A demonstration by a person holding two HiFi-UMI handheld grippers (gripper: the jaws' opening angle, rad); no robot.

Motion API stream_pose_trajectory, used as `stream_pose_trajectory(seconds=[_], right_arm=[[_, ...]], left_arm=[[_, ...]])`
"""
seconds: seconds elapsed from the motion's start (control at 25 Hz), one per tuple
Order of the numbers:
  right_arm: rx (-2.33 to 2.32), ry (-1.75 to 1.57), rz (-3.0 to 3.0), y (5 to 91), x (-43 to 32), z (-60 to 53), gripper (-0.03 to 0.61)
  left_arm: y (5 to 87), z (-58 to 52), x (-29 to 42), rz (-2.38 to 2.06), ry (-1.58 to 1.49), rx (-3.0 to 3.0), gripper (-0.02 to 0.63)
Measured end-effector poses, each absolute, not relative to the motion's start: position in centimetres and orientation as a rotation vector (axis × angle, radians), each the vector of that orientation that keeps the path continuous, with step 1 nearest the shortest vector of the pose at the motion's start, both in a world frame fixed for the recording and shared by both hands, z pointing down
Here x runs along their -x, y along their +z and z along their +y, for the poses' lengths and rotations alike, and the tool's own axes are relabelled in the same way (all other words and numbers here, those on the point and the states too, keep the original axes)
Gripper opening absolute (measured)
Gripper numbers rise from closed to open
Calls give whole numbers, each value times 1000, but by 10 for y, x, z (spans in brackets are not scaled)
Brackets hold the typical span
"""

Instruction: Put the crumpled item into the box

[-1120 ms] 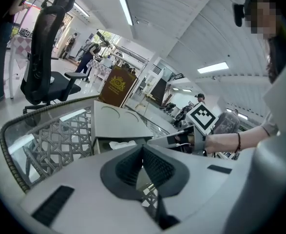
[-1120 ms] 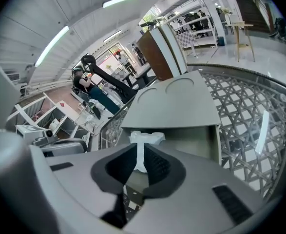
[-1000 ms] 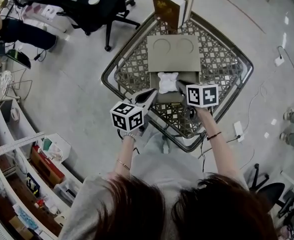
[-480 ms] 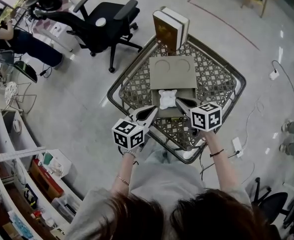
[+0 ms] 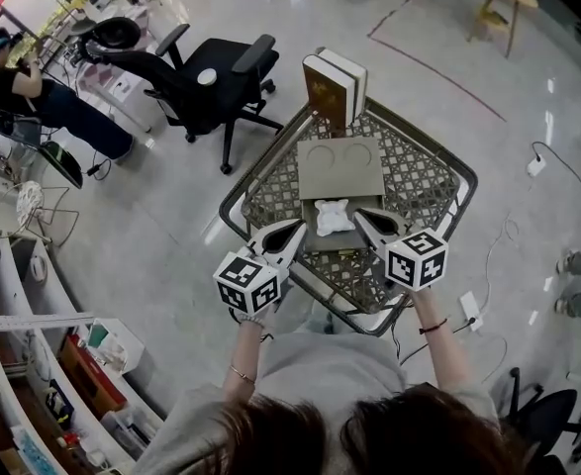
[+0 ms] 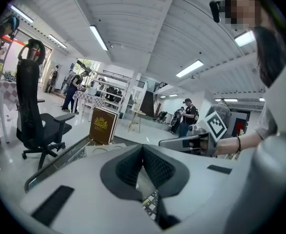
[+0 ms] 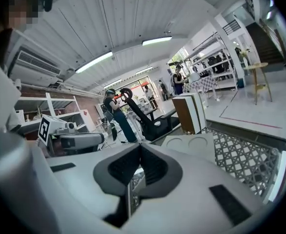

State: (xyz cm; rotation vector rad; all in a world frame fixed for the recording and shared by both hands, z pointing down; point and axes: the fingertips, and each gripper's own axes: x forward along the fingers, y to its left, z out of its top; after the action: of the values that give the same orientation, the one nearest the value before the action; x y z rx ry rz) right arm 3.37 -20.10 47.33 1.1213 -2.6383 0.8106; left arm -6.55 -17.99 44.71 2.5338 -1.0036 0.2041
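The crumpled white item (image 5: 333, 216) looks to lie inside the shallow box (image 5: 332, 243), in front of its open lid (image 5: 340, 164), which is folded back flat on the lattice-topped counter (image 5: 414, 181). I judge the placing itself done, and the step in hand is getting your tools clear of it.

Your left hand-held gripper (image 5: 294, 230) has its jaws together with nothing between the pads, as its own view shows. Your right hand-held gripper (image 5: 361, 217) is the same: pads meeting, empty.

To do this well, draw both tools up and back toward yourself, not across the box, so neither tip catches the paper or drags the box's near wall. Leave the jaws together while you are this near; an open pad could hook a fold of the item and pull it out. Before you call it finished, look whether any corner of the item rides over the rim. From the head view I cannot tell how deep it sits.

The item lies between the two tips and slightly beyond them, apart from both, with the left tip at its near-left and the right tip close by its near-right. It is well short of the brown book-shaped case (image 5: 332, 85) standing at the far edge.
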Motion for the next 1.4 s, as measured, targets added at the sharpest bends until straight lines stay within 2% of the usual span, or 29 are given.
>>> stream_pose_trajectory(seconds=[1.4], right_arm=[[-1479,127,-2870,274,-97,-206,21]], left_arm=[[281,-192,94,-1287,-98,-2817,17]])
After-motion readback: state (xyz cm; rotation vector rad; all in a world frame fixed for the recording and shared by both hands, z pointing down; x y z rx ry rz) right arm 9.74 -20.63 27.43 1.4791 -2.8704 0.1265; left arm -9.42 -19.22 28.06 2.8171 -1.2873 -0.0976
